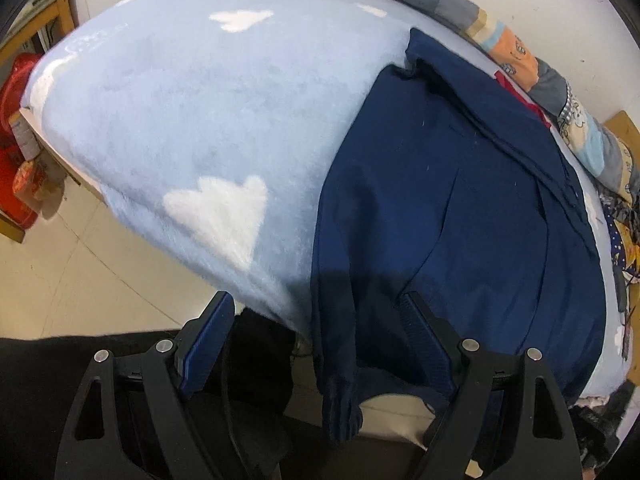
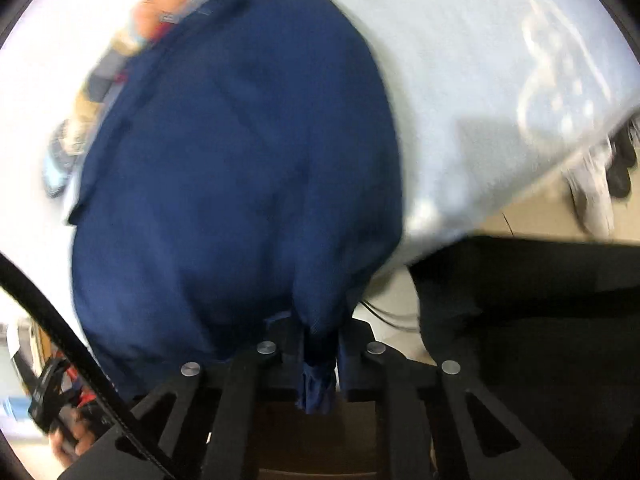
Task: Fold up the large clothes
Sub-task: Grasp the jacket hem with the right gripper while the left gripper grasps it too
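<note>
A navy blue garment (image 1: 460,208) lies spread on the right part of the bed, its near edge and a sleeve end (image 1: 340,412) hanging over the bed's front. My left gripper (image 1: 316,298) stands open at that near edge; its right finger (image 1: 424,336) rests over the cloth and its left finger (image 1: 212,336) is off the bed, with neither pad pressing. In the blurred right wrist view the same garment (image 2: 240,160) fills the middle. My right gripper (image 2: 318,332) is shut on a bunched fold of its near edge, and the pinched cloth pokes out behind the pads.
A light blue blanket (image 1: 192,92) with white clouds covers the bed. A patchwork quilt (image 1: 520,52) runs along the far side. A wooden shelf with red things (image 1: 20,92) stands at the left over beige floor (image 1: 60,264). Shoes (image 2: 600,176) lie on the floor at the right. A person's black clothing (image 2: 540,320) is close below.
</note>
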The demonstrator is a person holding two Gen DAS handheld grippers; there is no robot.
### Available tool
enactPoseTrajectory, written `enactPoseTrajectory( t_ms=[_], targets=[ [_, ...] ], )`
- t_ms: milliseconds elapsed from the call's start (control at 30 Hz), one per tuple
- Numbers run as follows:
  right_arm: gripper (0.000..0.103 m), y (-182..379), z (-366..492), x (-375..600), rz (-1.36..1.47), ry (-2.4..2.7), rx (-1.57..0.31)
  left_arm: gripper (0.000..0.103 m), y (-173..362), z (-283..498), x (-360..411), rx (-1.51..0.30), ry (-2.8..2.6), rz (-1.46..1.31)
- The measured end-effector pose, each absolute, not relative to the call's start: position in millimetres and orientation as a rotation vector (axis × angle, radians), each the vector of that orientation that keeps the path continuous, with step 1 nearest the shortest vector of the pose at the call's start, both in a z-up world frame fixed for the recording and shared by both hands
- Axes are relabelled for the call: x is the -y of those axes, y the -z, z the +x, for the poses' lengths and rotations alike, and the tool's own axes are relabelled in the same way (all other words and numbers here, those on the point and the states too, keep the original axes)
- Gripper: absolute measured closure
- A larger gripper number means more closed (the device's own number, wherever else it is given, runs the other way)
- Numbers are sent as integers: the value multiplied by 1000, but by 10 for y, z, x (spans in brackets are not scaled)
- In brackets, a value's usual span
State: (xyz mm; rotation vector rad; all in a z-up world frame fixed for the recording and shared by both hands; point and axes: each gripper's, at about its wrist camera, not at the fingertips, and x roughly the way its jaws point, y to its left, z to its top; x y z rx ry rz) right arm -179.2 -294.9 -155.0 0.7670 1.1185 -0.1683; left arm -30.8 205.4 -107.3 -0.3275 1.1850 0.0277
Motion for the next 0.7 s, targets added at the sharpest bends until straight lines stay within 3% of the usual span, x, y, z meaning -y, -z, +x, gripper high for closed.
enactPoseTrajectory(
  t_ms=[300, 367, 400, 433, 500, 533, 700],
  targets=[
    [90, 1077, -1900, 2943, 739, 59, -964, 21, 1407, -307, -1909, -1356, -38, -270],
    [90, 1095, -1896, 2951, 746, 43, -959, 46, 1511, -279, -1819, -1400, -6, -252],
    [90, 1097, -1882, 2939, 750, 41, -953, 69, 1590, -256, -1783, -1435, 3, -248],
    [90, 1087, -1886, 2951, 753, 35, -946, 79, 1674, -244, -1763, -1469, 13, -267],
    [90, 1105, -1919, 2925, 758, 18, -937, 82, 1735, -230, -1725, -1485, 12, -257],
    [90, 1117, -1922, 2911, 761, 11, -930, 89, 1712, -235, -1705, -1477, 19, -258],
    [90, 996, -1901, 2833, 765, -29, -902, 92, 1344, -375, -1613, -1345, 103, -257]
  ],
)
